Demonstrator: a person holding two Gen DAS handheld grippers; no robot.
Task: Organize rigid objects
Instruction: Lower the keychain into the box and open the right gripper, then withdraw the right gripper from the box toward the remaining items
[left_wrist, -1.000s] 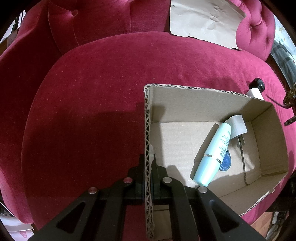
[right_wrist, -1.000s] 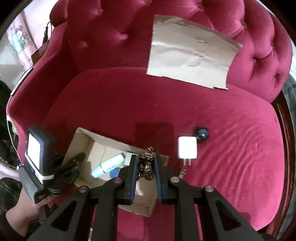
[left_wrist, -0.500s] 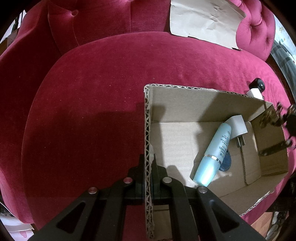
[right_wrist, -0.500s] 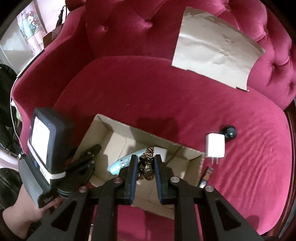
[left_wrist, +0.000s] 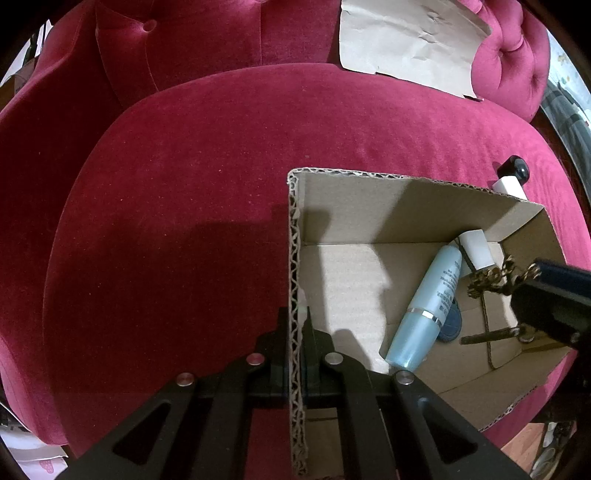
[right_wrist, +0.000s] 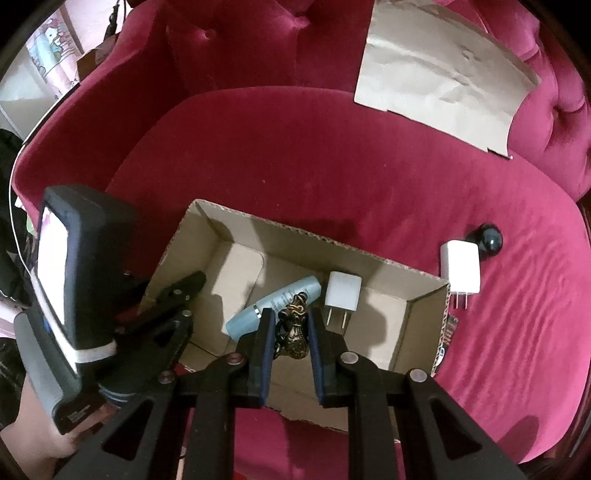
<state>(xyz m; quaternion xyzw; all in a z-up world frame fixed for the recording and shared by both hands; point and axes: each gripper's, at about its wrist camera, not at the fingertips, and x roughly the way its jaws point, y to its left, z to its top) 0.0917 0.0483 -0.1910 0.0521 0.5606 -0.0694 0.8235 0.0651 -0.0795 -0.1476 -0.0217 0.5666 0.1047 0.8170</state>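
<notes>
An open cardboard box (left_wrist: 388, 199) (right_wrist: 406, 273) sits on a red velvet sofa seat. My left gripper (left_wrist: 295, 332) is shut on the box's left wall. Inside lie a pale blue tube (left_wrist: 428, 306) (right_wrist: 273, 306), a white charger plug (left_wrist: 476, 247) (right_wrist: 343, 295) and a dark blue round thing (left_wrist: 452, 325). My right gripper (right_wrist: 290, 328) is shut on a small bronze ornament with a chain (right_wrist: 293, 332) (left_wrist: 487, 277), held over the inside of the box, above the tube. In the left wrist view the right gripper's black body (left_wrist: 550, 299) reaches in from the right.
Outside the box on the seat lie a second white charger (right_wrist: 461, 271) (left_wrist: 511, 184), a black ball (right_wrist: 489, 240) and a small red-and-dark item (right_wrist: 448, 332) against the box's right wall. A sheet of brown paper (right_wrist: 443, 85) leans on the tufted backrest.
The right gripper, with the ornament, has come down and leftward, from over the box's right edge to over the tube inside. The left gripper and box have stayed still.
</notes>
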